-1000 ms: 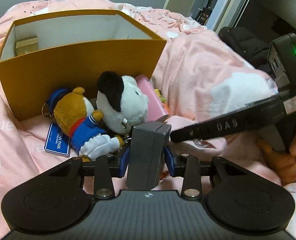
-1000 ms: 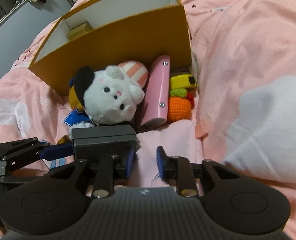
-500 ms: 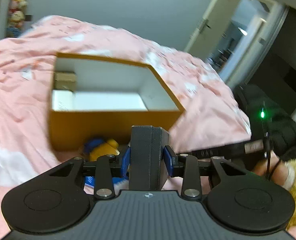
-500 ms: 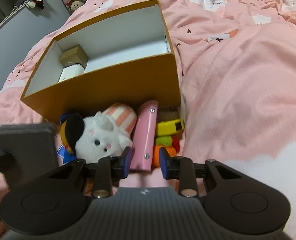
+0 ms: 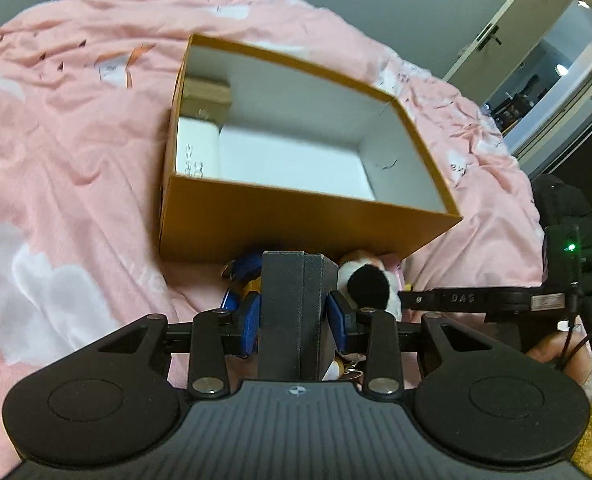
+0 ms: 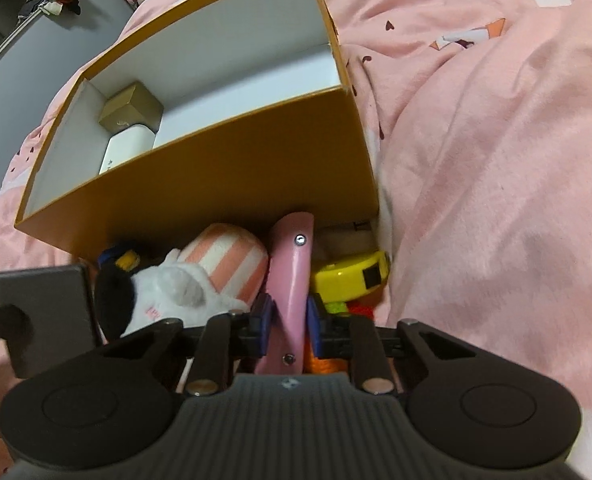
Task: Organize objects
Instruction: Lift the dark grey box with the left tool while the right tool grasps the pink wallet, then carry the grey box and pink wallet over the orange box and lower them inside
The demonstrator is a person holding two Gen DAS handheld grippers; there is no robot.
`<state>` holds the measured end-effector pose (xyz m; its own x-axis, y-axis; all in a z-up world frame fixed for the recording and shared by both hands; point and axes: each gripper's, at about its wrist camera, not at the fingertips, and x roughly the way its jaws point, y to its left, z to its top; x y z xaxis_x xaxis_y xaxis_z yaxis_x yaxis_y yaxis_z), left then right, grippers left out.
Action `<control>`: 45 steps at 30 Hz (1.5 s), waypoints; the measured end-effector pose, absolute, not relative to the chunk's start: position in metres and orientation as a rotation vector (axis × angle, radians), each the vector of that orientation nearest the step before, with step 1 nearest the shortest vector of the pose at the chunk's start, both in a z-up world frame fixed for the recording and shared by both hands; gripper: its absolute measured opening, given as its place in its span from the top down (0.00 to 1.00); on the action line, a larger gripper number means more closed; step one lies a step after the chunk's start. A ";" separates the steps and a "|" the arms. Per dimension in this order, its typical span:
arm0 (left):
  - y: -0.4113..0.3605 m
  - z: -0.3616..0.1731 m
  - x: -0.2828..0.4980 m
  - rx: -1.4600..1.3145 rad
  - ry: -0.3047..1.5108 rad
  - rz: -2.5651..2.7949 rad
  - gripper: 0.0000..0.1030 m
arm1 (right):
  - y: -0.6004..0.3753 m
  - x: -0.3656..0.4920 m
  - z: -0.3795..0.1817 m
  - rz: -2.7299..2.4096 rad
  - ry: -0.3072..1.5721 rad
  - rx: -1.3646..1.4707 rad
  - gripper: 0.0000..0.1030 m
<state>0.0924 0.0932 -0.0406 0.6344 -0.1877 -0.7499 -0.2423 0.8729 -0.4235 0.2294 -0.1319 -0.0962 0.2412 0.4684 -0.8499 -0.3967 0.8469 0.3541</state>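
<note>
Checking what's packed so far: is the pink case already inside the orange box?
No: the pink case lies on the bedspread outside the orange box, against its front wall, between the right gripper pads.

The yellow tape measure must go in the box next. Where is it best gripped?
Probably the yellow tape measure at its end by the black patch, from above: the pink case crowds its other end and the orange box stands close behind.
</note>
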 end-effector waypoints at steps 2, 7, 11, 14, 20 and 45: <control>0.096 -0.043 0.093 -0.544 0.891 0.033 0.60 | -0.132 0.233 -0.100 0.603 1.198 0.090 0.78; 0.103 -0.046 0.095 -0.595 0.894 0.033 0.59 | -0.126 0.237 -0.109 0.618 1.212 0.119 0.78; 0.099 -0.053 0.098 -0.646 0.908 -0.007 0.62 | -0.126 0.232 -0.106 0.616 1.197 0.108 0.80; 0.093 -0.050 0.097 -0.610 0.893 -0.004 0.63 | -0.127 0.222 -0.093 0.617 1.156 0.068 0.81; 0.091 -0.028 0.086 -0.589 0.834 -0.011 0.63 | -0.147 0.205 -0.056 0.592 1.054 0.048 0.81; 0.133 -0.004 0.229 -0.576 0.823 0.008 0.63 | -0.073 0.284 0.020 0.709 0.907 0.105 0.82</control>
<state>0.2291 0.1335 -0.0037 0.6886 -0.2110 -0.6938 -0.2250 0.8474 -0.4810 0.2837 -0.0730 0.0199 0.4080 0.6036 -0.6850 -0.5184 0.7708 0.3704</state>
